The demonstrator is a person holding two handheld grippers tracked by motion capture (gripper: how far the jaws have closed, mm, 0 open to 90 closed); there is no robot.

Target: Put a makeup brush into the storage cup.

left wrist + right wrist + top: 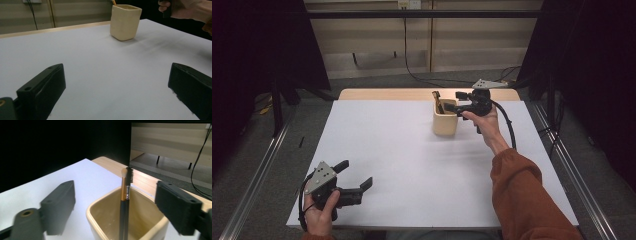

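cream cup (100, 220) w/ brushes (124, 202) sits betw. right gripper (117, 205) jaws, wide open, empty.

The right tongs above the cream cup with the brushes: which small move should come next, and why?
Probably draw the right tongs back and up from the cup. Their jaws stand open on either side of the two brushes, touching neither, and the brushes already stand upright inside the cup. The left tongs wait open near the table's front edge.

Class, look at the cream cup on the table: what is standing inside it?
Inside the cream cup stand two makeup brushes, leaning together: one with a gold ferrule and soft tip, one with dark bristles. Their lower ends fall below the picture's edge, so the cup's bottom cannot be seen.
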